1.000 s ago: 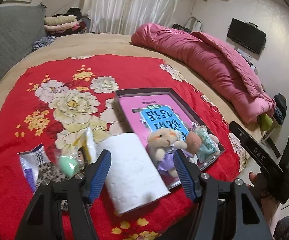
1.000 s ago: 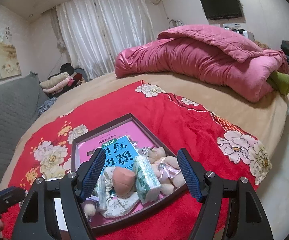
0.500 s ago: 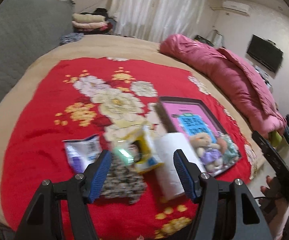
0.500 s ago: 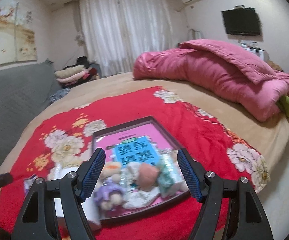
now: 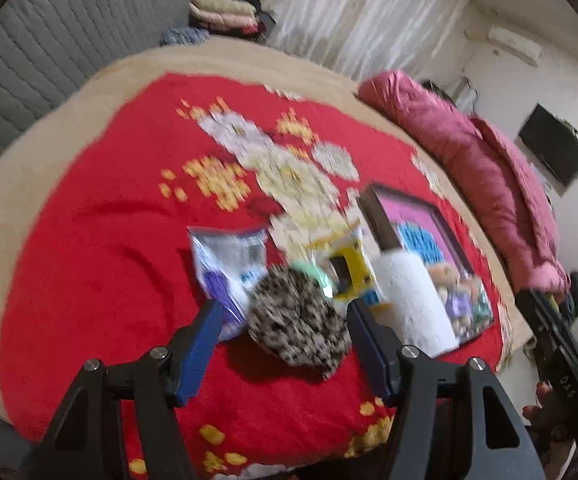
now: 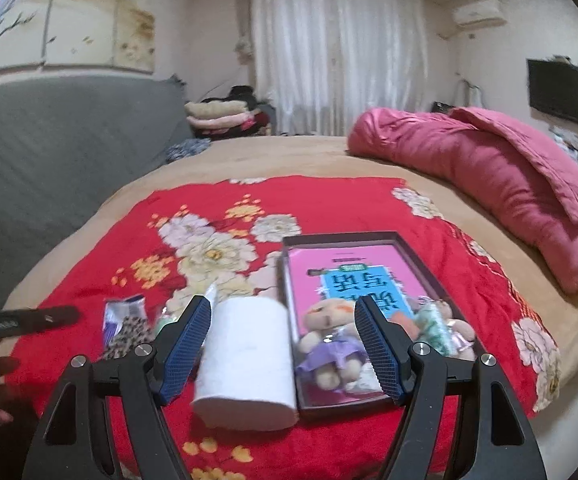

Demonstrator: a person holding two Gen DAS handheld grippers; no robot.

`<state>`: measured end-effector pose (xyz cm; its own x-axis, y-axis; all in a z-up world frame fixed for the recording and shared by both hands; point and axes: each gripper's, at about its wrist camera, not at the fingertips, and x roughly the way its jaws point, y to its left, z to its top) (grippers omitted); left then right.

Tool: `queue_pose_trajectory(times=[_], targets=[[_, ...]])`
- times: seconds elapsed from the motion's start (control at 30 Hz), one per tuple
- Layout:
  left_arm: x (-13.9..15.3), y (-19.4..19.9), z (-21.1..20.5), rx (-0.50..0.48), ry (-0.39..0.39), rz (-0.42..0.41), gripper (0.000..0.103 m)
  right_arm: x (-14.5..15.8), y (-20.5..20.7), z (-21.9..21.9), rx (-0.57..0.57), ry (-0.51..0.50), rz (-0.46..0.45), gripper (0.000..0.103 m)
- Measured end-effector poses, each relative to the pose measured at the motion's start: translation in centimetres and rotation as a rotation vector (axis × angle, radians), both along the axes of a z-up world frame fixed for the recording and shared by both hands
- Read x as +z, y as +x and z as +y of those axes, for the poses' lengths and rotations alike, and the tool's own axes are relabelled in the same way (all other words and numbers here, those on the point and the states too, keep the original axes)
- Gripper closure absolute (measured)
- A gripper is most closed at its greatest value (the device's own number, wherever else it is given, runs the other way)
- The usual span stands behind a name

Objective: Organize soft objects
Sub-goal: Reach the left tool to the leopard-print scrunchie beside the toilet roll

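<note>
Blur softens the left wrist view, yet only it shows the leopard-print pouch (image 5: 299, 322) whole, lying on the red floral blanket (image 5: 101, 240) between the blue pads of the left gripper (image 5: 283, 348), whose jaws stand wide with nothing gripped. At 11 o'clock of the pouch lies a clear packet (image 5: 229, 256); at 1 o'clock a yellow packet (image 5: 347, 268).

The right wrist view is sharper. Its gripper (image 6: 283, 346) also gapes wide and holds nothing; between its pads appear the white paper roll (image 6: 247, 360), lying on the blanket, and a plush bear in a purple dress (image 6: 329, 344). The bear sits inside the dark tray (image 6: 341, 236) at the roll's 3 o'clock, on a pink book (image 6: 349, 276), with a second small plush (image 6: 455, 330) and a green tissue pack (image 6: 429, 322) beside it.

The blanket covers a tan bed. A rolled pink quilt (image 6: 489, 172) lies at 2 o'clock, a grey headboard (image 6: 57, 140) at 10 o'clock, white curtains (image 6: 337, 56) at 12 and a wall television (image 6: 561, 92) far right.
</note>
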<state>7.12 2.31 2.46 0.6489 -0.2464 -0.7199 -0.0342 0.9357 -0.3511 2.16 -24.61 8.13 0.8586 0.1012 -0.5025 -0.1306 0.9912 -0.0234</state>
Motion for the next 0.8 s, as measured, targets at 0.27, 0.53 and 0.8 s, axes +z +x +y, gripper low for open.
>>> queue_pose_trajectory(times=[0.27, 0.53, 0.8], targets=[[-4.8, 1.2, -3.9, -0.083, -0.057, 0.131, 0.039, -1.0, 0.1, 1.5, 0.04, -0.045, 0.025, 0.028], [-7.5, 3.3, -3.4, -0.053, -0.175, 0.199, 0.06, -2.2, 1.4, 1.8, 0.037, -0.059, 0.064, 0.028], [-8.9, 4.6, -2.5, -0.022, -0.259, 0.243, 0.097, -3.1, 2.6, 3.7, 0.085, -0.102, 0.08, 0.027]])
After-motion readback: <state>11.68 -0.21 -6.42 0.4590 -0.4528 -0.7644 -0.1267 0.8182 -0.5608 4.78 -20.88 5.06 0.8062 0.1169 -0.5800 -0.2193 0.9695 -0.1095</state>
